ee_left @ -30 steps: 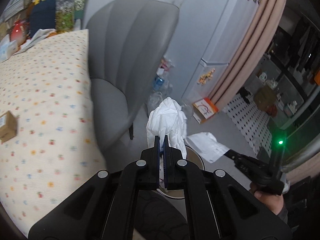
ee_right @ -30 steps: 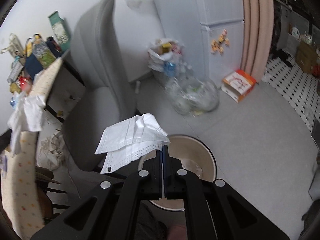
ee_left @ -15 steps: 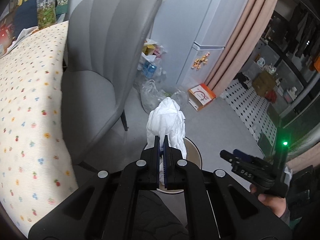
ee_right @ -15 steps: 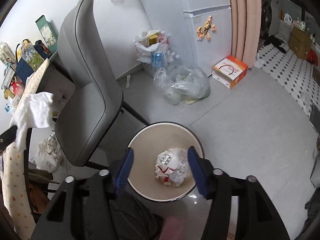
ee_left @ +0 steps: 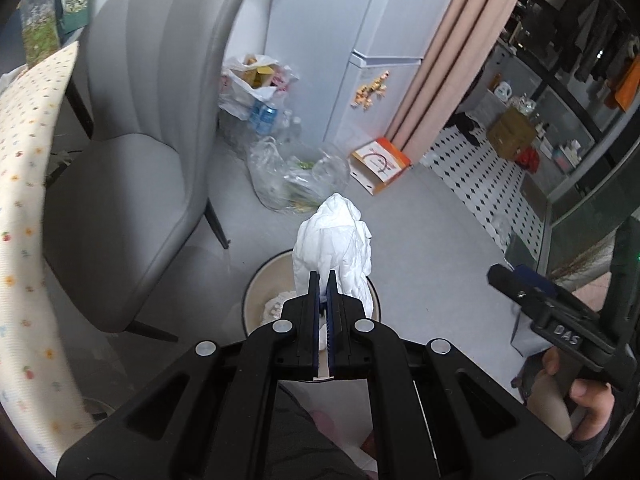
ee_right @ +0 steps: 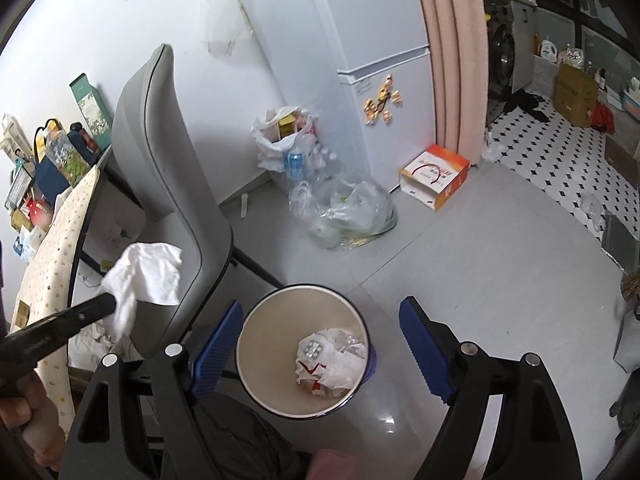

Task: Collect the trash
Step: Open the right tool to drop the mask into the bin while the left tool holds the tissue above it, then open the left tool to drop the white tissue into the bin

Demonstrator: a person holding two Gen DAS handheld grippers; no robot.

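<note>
The crumpled white tissue (ee_left: 334, 240) sits in the middle of the frame, pinched tight by the left gripper (ee_left: 323, 280). Just below, the right gripper (ee_right: 320, 344) is wide apart over the round trash bin (ee_right: 256, 320). A gray chair (ee_right: 168, 168) stands farther left.

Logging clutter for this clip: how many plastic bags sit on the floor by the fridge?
2: a white bag against the wall, and a clear bag in front of it, nearer the bin. Others may be hidden.

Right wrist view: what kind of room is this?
Likely a small flat's kitchen-dining corner: a fridge with magnets, a grey chair at a clothed table, and a waste bin on the grey floor.
</note>
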